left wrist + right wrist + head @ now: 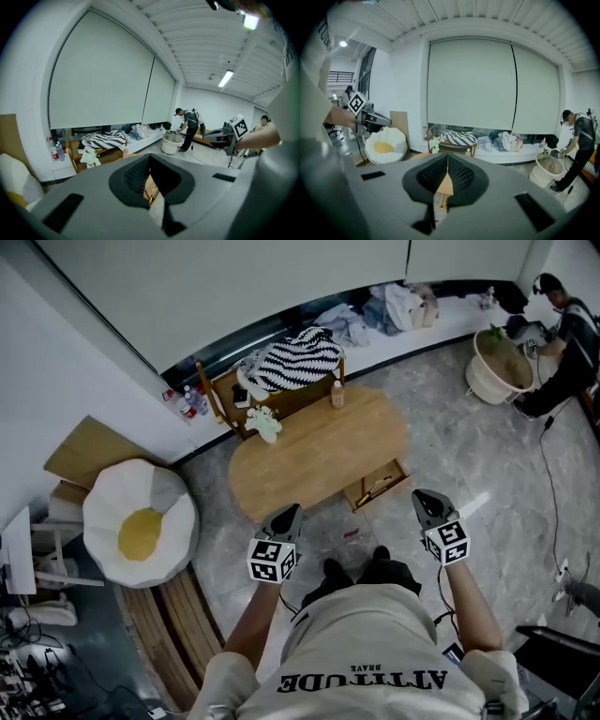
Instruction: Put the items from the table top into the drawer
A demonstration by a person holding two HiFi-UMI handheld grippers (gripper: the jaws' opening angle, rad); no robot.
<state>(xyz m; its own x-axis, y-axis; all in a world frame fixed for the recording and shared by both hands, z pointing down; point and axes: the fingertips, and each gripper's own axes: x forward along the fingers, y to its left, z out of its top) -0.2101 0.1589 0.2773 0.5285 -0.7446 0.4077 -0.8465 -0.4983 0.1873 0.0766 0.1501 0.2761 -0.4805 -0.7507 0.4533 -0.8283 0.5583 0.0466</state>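
An oval wooden table stands in front of me. A small tan bottle and a white flower bunch sit near its far edge. The table's drawer is pulled open on the near right side, with a few small items inside. My left gripper is held above the floor by the table's near edge, shut and empty. My right gripper is level with it, just right of the drawer, also shut on nothing. In the left gripper view the pads meet, and in the right gripper view the pads meet too.
A fried-egg cushion lies at the left. Behind the table stands a wooden chair with a striped cloth. A white basket and a crouching person are at the far right. Cables run along the floor on the right.
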